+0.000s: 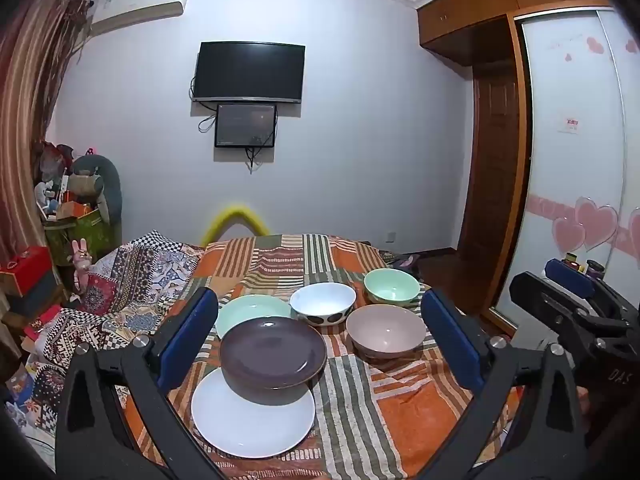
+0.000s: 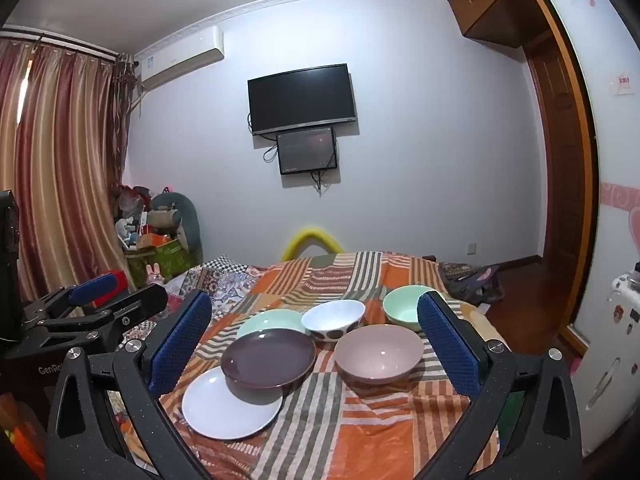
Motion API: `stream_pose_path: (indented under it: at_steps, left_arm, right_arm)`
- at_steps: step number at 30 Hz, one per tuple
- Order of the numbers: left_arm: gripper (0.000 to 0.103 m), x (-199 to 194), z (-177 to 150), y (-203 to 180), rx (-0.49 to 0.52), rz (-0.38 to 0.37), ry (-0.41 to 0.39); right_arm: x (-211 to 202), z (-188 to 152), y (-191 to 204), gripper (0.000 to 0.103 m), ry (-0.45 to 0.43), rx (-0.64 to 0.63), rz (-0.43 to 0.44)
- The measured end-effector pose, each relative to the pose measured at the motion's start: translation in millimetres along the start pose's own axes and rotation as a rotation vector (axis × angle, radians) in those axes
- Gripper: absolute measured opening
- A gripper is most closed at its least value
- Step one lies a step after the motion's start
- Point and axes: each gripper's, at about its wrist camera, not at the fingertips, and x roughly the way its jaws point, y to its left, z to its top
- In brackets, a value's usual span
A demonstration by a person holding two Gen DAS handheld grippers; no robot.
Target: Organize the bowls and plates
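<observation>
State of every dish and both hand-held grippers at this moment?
Left hand-held gripper: open, empty.
Right hand-held gripper: open, empty.
Purple plate: overlapping the white plate's far edge.
White plate: flat on the patchwork bedspread.
Green plate: flat, partly hidden.
Spotted white bowl: upright, empty.
Green bowl: upright, empty.
Mauve bowl: upright, empty.

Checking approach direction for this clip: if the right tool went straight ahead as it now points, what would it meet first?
Probably the pink bowl, lying between the open fingers of the right tool, with the purple plate just left; depth is uncertain.
</observation>
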Motion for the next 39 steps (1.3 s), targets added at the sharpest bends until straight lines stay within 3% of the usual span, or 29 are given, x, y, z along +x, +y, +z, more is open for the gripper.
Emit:
stream_pose_path:
  at_steps: [9,39]
  left_arm:
    - [0.103,-5.3,-2.4,-4.2,0.021,-0.003,-0.037]
    - [0.103,-8.5,1.2,-3.4,0.02,-0.02,-0.035]
  right_arm:
    - [1.8,-0.3,-1.3,0.103,0.005,0.021,0.008]
    - [0.7,-0.8,-1.7,0.103,-0.001,0.019,0.006]
